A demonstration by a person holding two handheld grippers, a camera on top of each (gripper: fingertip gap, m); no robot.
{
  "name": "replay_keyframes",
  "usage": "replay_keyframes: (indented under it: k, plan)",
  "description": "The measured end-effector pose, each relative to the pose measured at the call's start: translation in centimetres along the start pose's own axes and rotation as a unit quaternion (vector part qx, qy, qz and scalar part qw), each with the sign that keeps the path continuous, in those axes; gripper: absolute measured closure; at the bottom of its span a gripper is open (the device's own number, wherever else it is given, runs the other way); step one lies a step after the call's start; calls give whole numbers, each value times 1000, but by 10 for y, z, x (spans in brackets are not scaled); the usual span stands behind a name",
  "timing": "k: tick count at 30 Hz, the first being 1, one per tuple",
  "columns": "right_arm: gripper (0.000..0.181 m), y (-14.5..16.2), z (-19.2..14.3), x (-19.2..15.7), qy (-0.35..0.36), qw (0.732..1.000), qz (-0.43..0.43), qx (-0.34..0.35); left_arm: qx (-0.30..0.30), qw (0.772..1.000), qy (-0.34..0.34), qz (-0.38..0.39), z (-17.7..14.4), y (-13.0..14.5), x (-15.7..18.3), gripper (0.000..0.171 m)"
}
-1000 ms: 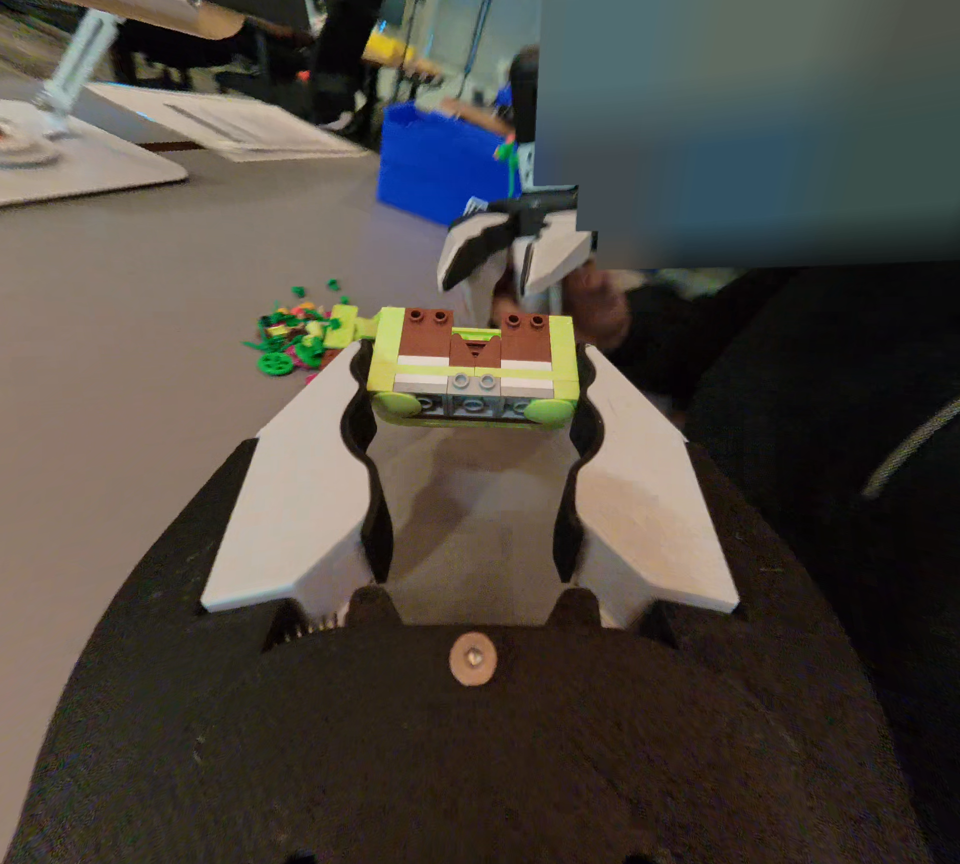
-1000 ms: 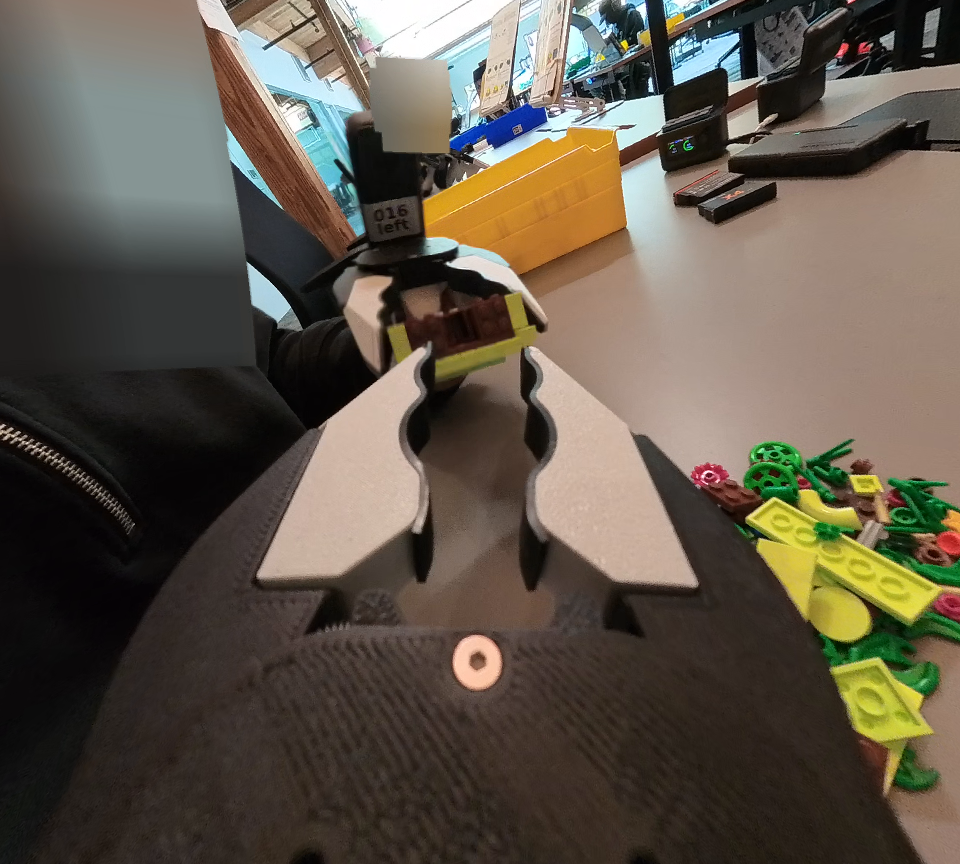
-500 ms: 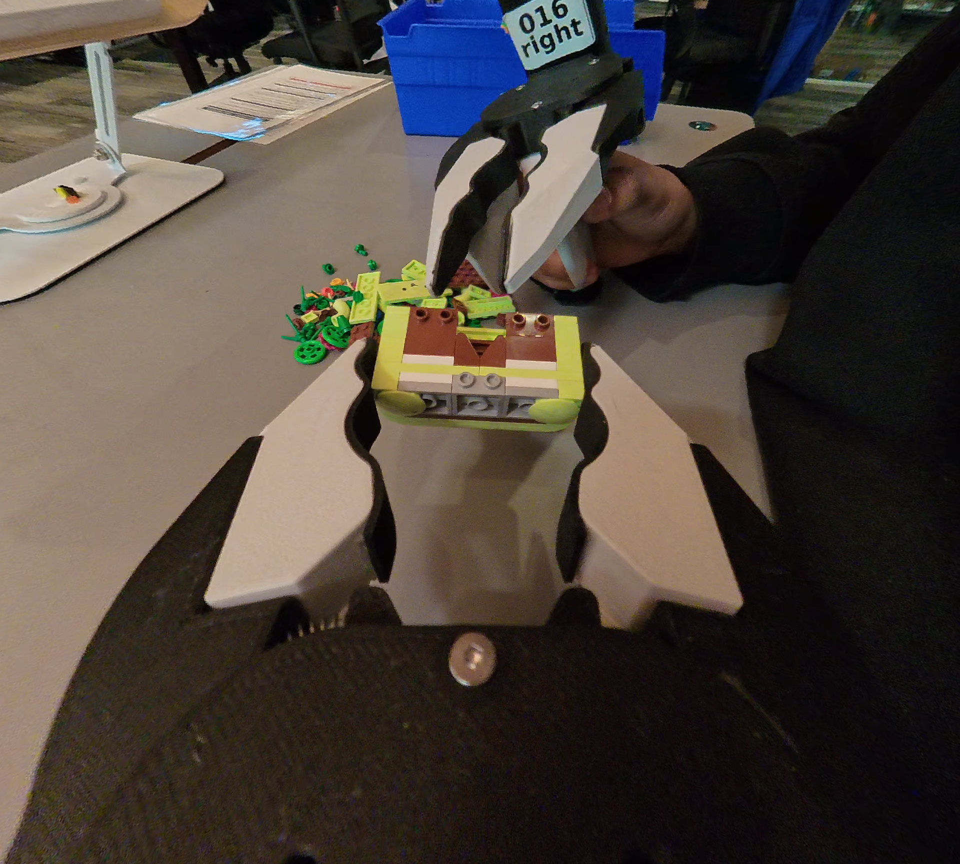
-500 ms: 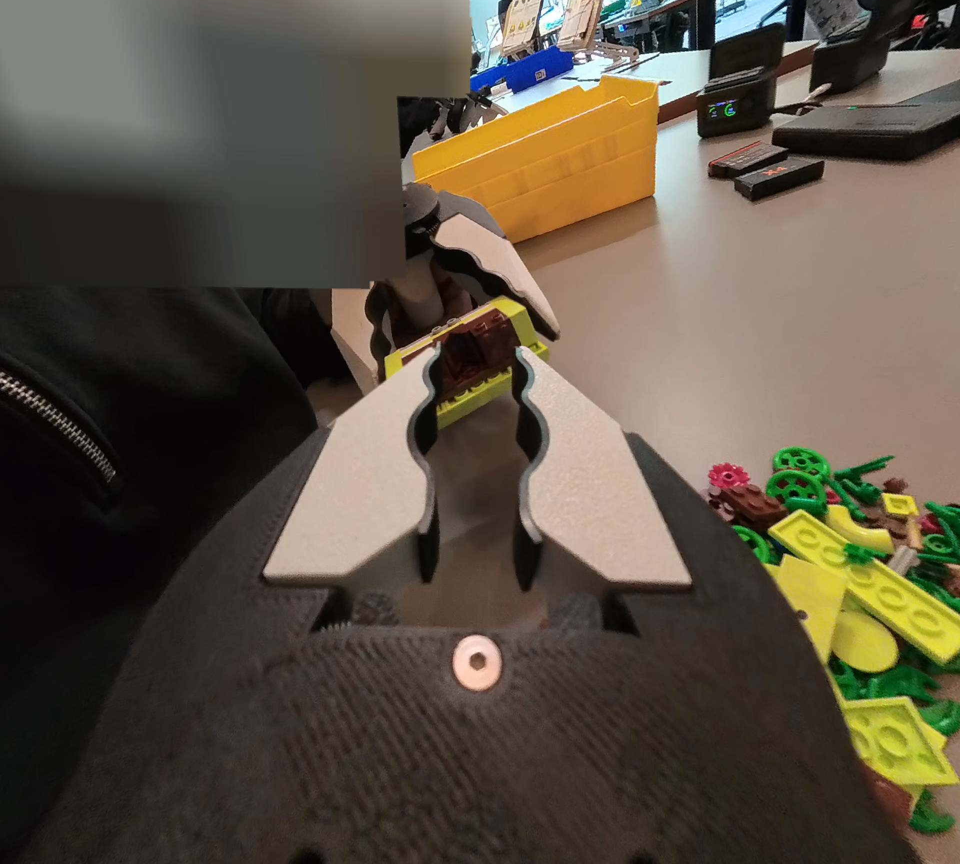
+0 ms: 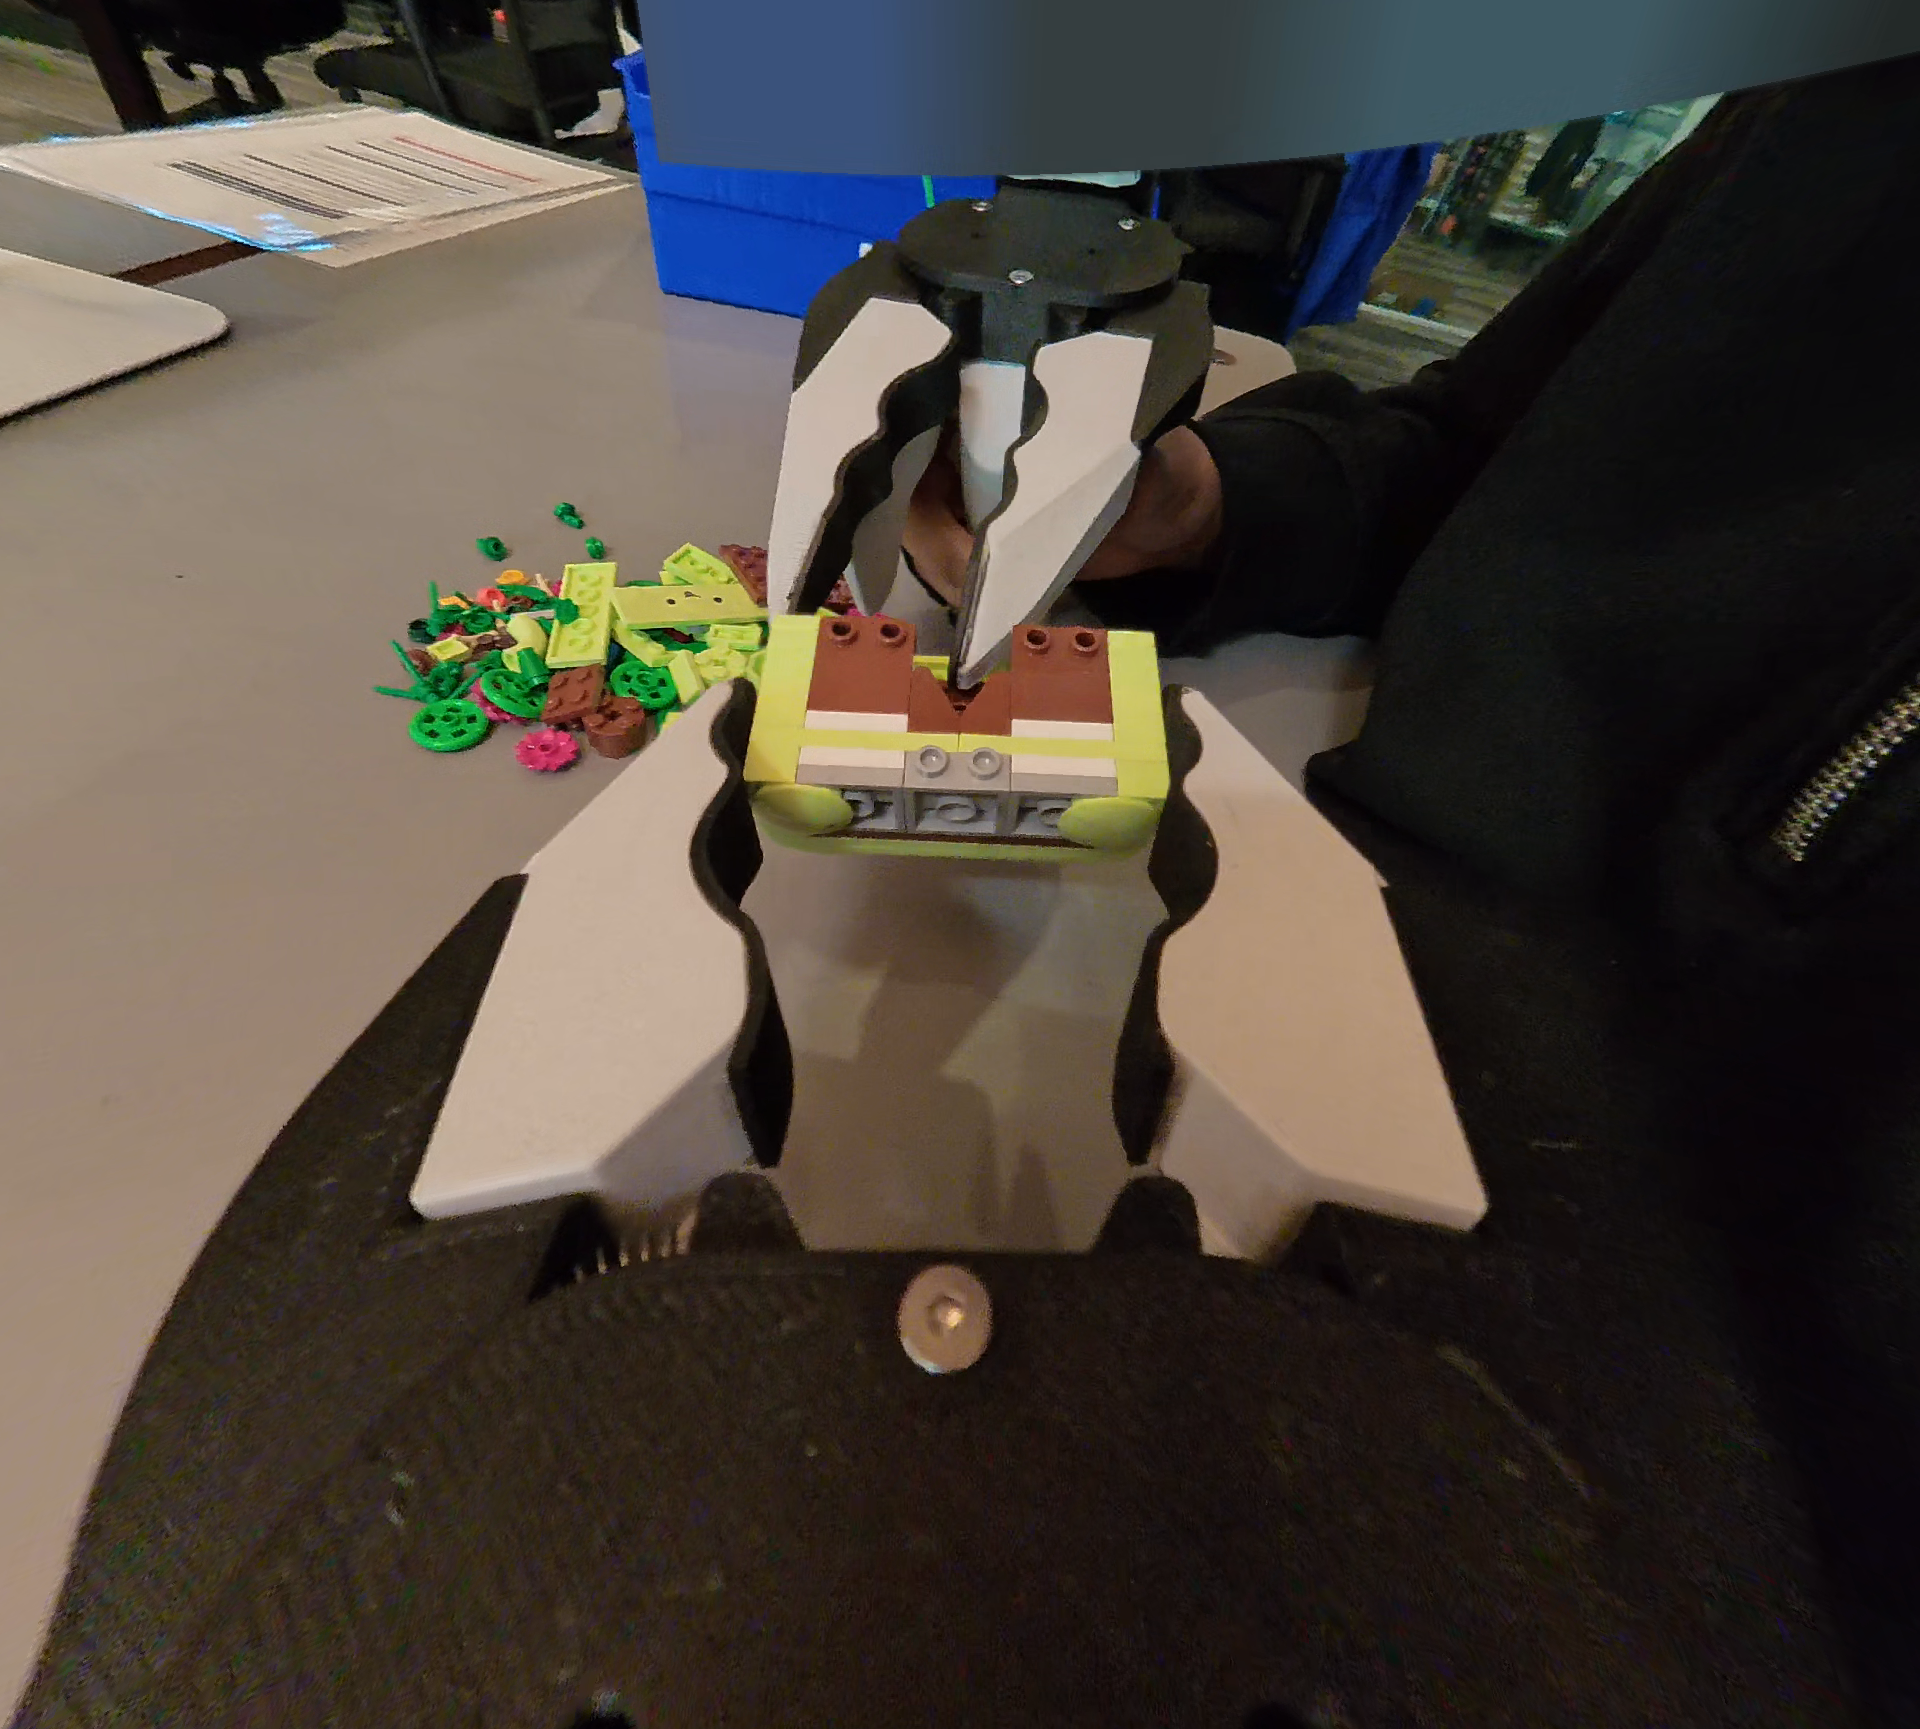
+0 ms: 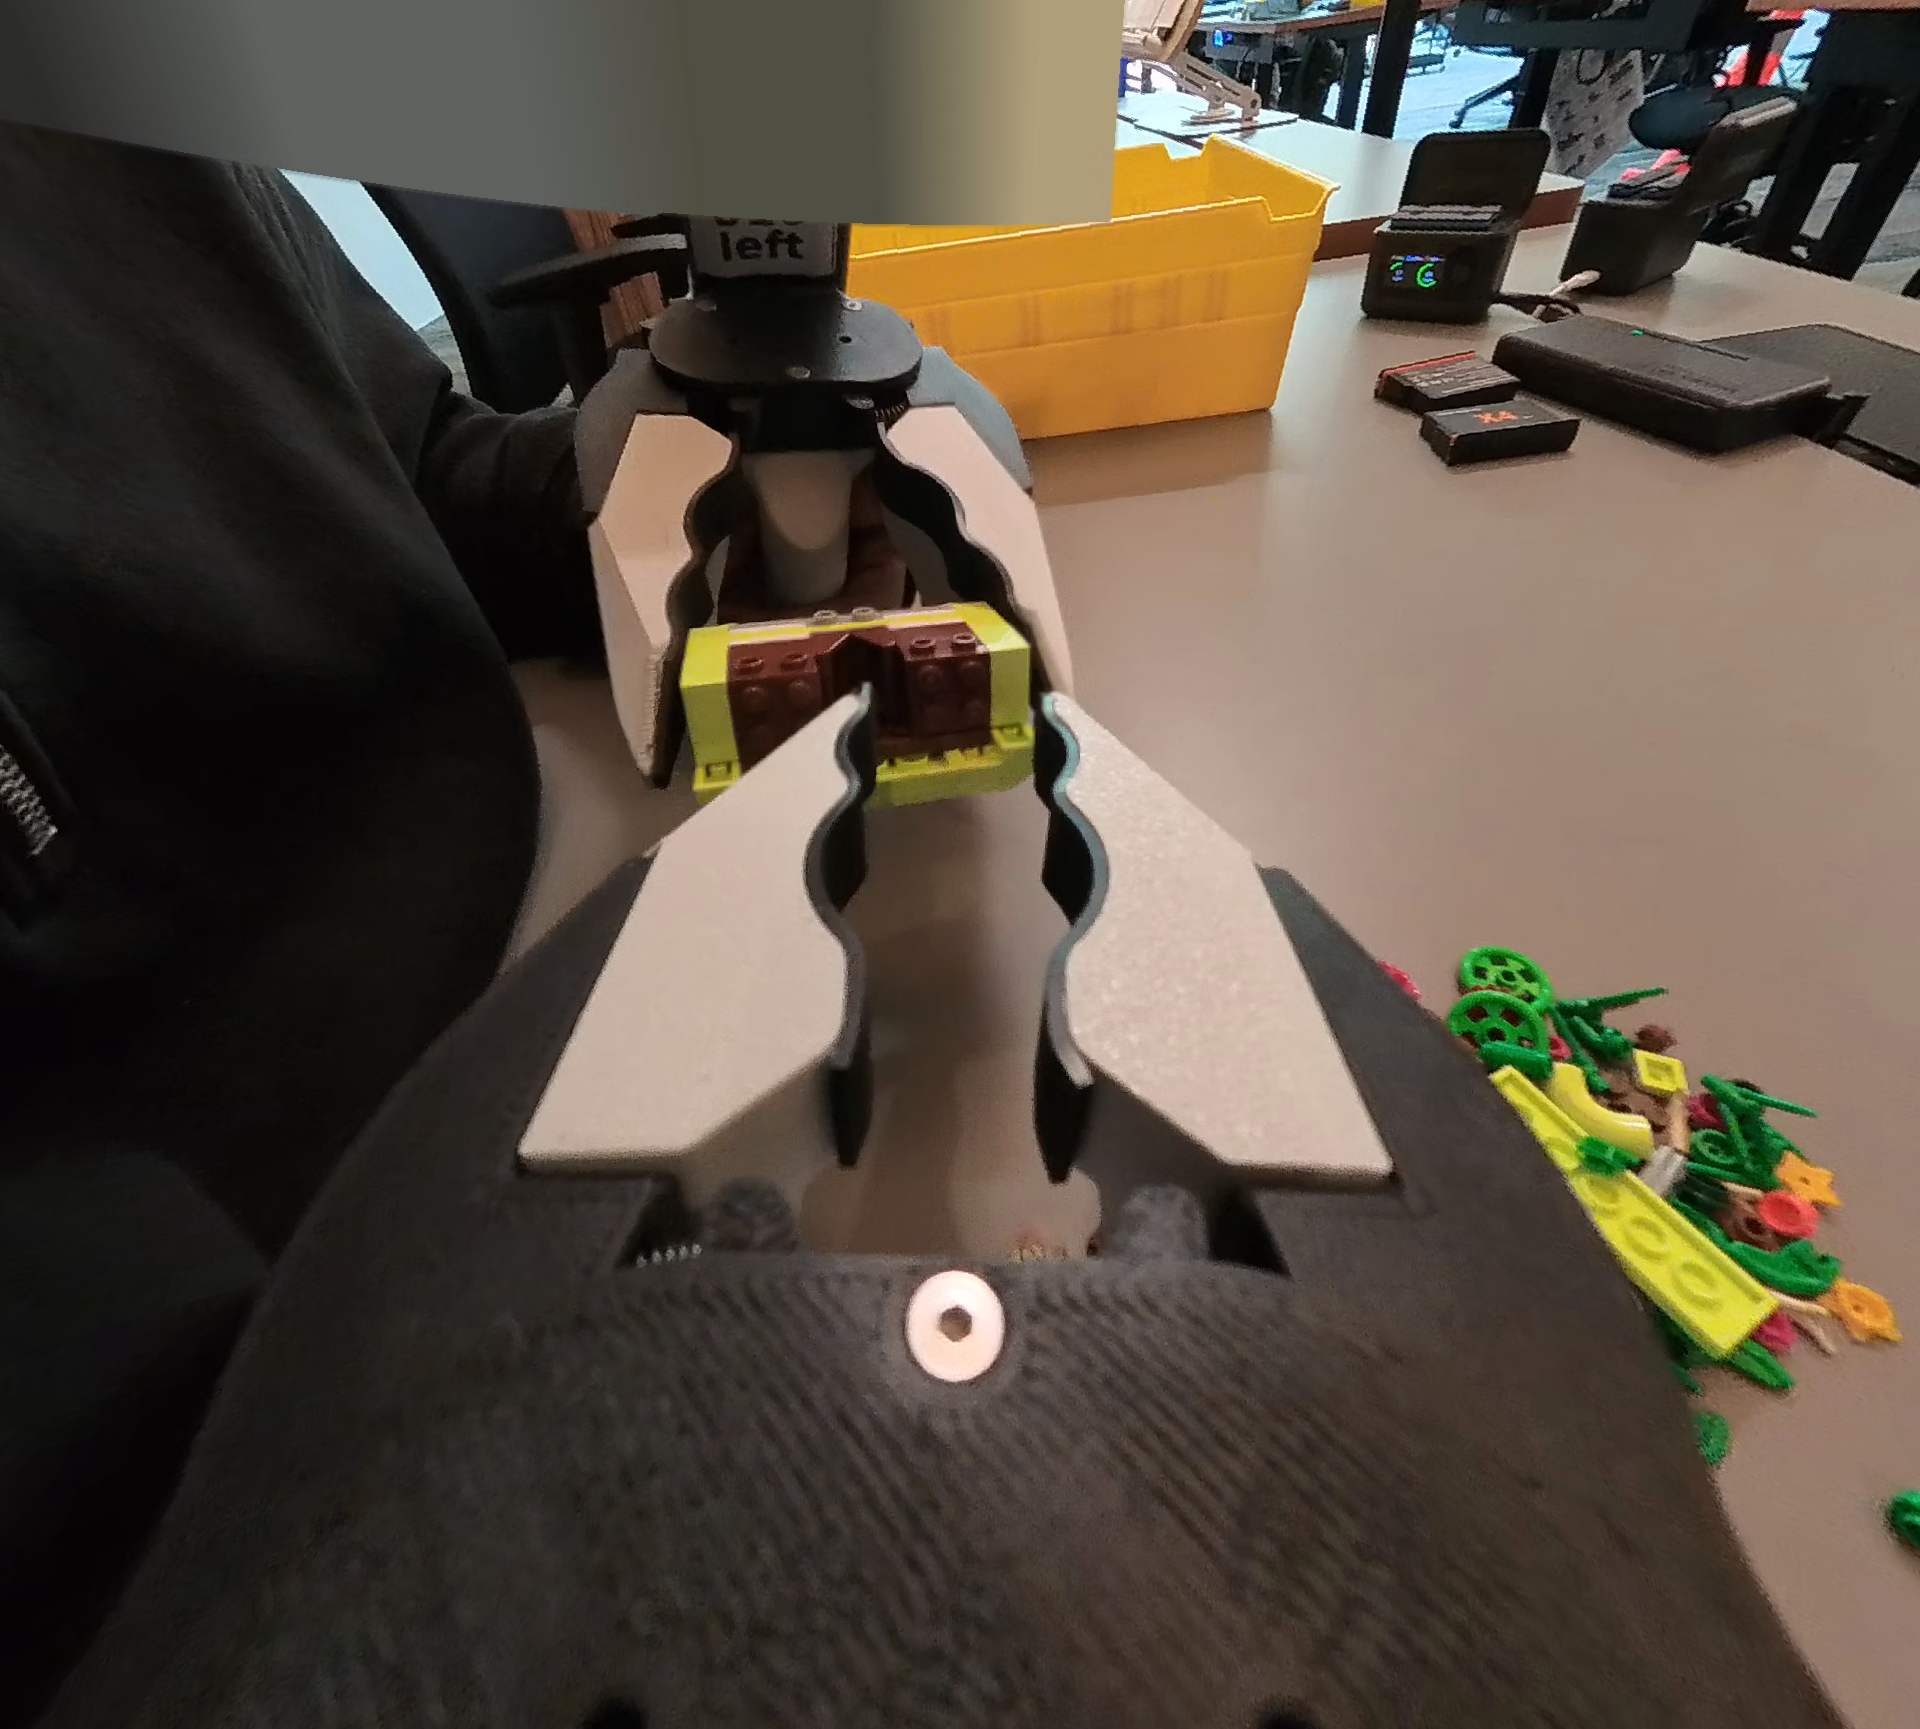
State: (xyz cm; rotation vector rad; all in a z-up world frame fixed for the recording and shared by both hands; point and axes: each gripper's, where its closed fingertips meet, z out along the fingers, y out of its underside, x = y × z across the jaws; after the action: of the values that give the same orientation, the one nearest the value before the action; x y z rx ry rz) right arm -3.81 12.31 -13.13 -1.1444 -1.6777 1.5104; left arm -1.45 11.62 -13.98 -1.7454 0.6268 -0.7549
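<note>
On the far left of your left wrist view, a printed sheet [image 5: 312, 178] lies at the far left corner of the grey counter [image 5: 208, 848], with the rounded corner of a white pad [image 5: 83, 329] just in front of it. Nearer the middle of the counter sits a loose heap of small bricks [image 5: 582, 651]: green wheels, lime plates, brown and pink bits. A blue bin [image 5: 758, 235] stands behind it at the far edge.

Your left tool [image 5: 956, 744] is clamped on the ends of a lime, brown and grey brick model [image 5: 956, 734], one finger on each lime side, holding it up off the counter. Your right tool [image 5: 883, 630] comes down from above with its jaws part-way open; one fingertip sits in the brown notch at the model's middle and the other is at its far left edge, so the tool grips nothing.

In your right wrist view, your black sleeve [image 6: 208, 640] fills the left. The model [image 6: 862, 703] shows between the left tool's fingers, just past your right tool's tips [image 6: 951, 703]. Behind it stands a yellow bin [image 6: 1122, 308]. To the right, black cases and battery packs [image 6: 1496, 422] lie toward the far edge, and the heap [image 6: 1662, 1170] lies at the near right.
</note>
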Motion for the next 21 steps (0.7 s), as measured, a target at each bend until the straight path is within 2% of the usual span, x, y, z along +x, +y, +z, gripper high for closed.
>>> replay_keyframes:
  k: [11, 21]
  plan:
    - [154, -1, 1, -12, -54, 998, 31, 8, -14, 999, 47, -18, 3, 4, 14, 98]
    - [156, 2, 2, -15, -64, 997, 32, -1, -7, 997, 68, -32, 2, 2, 19, 98]
